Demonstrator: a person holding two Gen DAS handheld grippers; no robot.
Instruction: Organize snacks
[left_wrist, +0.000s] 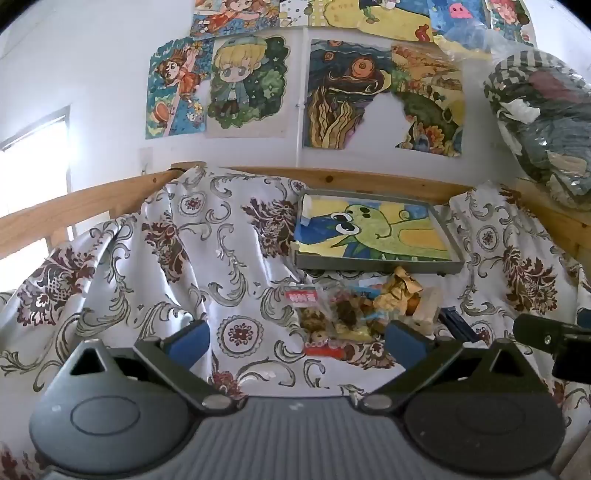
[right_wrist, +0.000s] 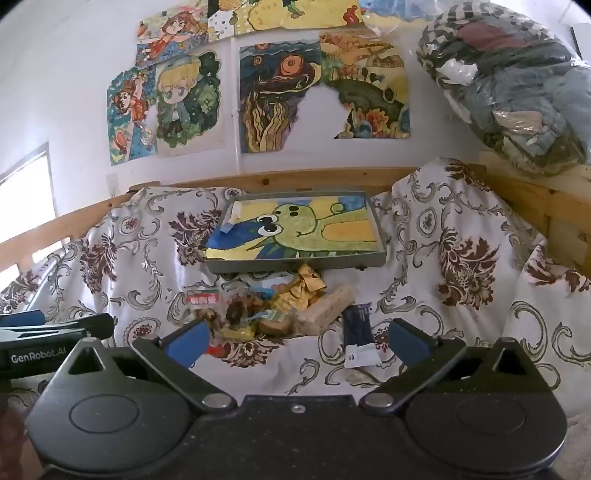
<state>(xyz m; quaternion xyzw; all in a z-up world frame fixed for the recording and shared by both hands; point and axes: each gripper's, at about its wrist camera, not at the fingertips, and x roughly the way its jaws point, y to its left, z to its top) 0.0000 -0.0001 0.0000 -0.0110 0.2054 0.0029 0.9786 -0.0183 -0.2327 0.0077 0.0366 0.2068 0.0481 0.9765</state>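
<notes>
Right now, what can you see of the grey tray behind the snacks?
The tray is shallow, rectangular and grey, with a low raised rim that looks like metal or plastic. A drawing of a green, big-eyed creature on yellow and blue lines its floor; one corner of the paper curls up. It lies flat on the patterned sheet near the wooden rail. No snacks are inside; the snack pile sits just in front of it.

"GenRobot.AI" in white on black left tool (right_wrist: 55, 341) body; snack packet print unreadable.

Drawings (left_wrist: 384, 96) cover the white wall above a wooden rail (left_wrist: 92, 195); window (left_wrist: 33, 173) bright.
</notes>
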